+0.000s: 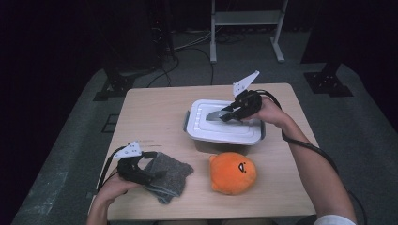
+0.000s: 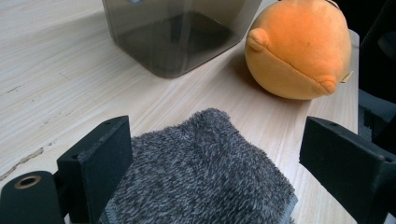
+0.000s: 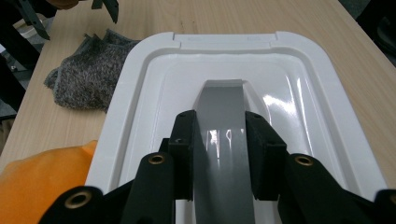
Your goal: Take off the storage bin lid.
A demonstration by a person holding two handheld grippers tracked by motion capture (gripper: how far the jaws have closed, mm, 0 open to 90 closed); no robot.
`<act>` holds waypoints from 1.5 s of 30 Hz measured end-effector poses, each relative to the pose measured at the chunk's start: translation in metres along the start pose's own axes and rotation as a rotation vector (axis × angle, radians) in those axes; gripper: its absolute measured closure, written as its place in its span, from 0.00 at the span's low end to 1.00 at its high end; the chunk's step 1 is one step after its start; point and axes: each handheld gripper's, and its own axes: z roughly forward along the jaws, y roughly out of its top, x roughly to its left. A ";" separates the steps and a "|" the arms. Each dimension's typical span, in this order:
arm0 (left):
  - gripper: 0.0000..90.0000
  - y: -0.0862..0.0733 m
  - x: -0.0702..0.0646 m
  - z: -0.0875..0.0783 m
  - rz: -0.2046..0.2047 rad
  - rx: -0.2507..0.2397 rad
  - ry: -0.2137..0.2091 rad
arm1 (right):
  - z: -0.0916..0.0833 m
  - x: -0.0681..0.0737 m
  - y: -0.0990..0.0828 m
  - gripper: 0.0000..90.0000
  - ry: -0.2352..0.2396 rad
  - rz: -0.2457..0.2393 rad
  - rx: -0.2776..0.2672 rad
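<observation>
The grey handle (image 3: 223,140) of the white lid (image 1: 225,123) is pinched between the jaws of the right gripper (image 1: 231,114); the lid is seated on the box (image 2: 180,32) at mid-table. Lid removal appears to be in hand. A straight upward lift is called for next. The left gripper (image 2: 212,172) is spread around the grey cloth (image 1: 169,176), near the orange plush (image 1: 233,172).

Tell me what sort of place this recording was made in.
Probably a lab or recording studio, not a home: a bare wooden table stands on grey carpet in a dark room, loose cables trail across the floor behind it, and a white metal stand and black equipment bases sit around it.
</observation>
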 end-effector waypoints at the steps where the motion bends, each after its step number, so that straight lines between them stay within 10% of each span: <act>1: 0.10 0.000 0.000 0.000 0.000 0.000 -0.001 | 0.000 0.000 0.000 0.73 0.000 -0.002 0.001; 28: 0.10 0.000 0.000 0.001 0.000 0.005 -0.005 | 0.003 0.008 0.008 0.73 0.022 -0.024 -0.004; 45: 0.10 -0.001 -0.001 0.000 0.001 0.002 0.002 | -0.049 0.021 0.006 0.73 -0.051 -0.021 -0.076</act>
